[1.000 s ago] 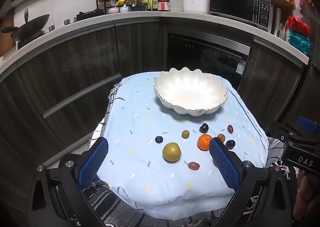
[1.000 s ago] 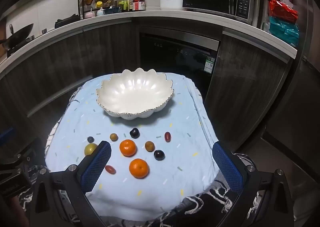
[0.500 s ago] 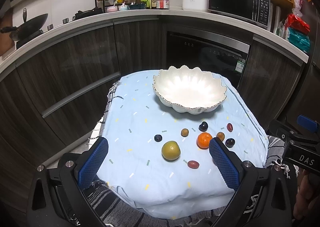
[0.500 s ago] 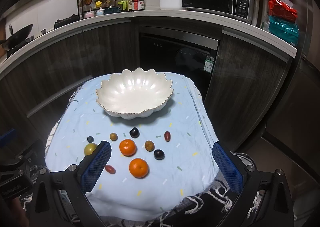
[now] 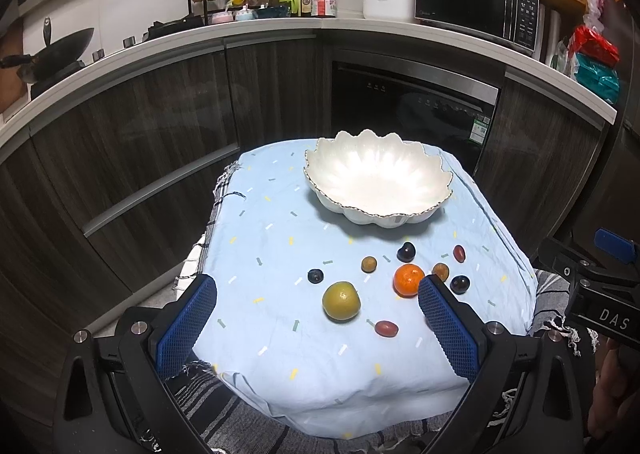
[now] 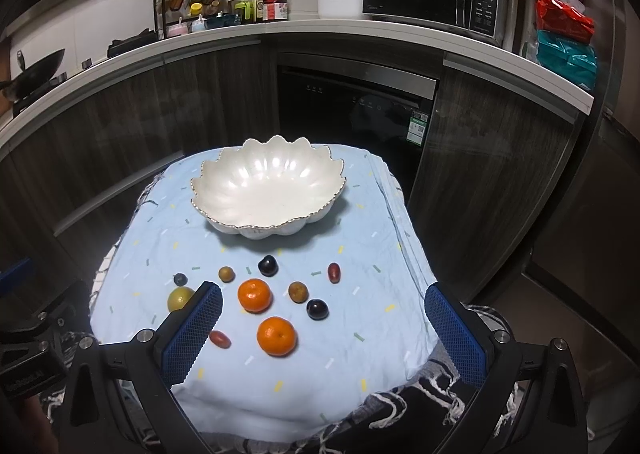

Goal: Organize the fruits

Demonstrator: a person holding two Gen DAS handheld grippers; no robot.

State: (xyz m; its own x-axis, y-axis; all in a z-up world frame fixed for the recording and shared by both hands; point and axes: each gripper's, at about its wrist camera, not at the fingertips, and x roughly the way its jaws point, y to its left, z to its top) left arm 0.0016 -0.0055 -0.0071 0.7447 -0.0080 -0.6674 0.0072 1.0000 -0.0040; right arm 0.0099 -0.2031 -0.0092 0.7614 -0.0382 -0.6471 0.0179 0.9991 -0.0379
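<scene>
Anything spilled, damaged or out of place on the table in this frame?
Nothing stands out. The bowl sits upright and empty, the fruits lie loose on the cloth before it, intact, and both grippers are open and empty.

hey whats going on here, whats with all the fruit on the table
A person holding a gripper in each hand is set to sort fruit. The white scalloped bowl has nothing in it, and all the fruit lies loose on the blue cloth in front of it: two oranges, a yellow-green fruit, and several small dark, brown and red ones. The left gripper and right gripper are both open, short of the fruit and holding nothing.
</scene>
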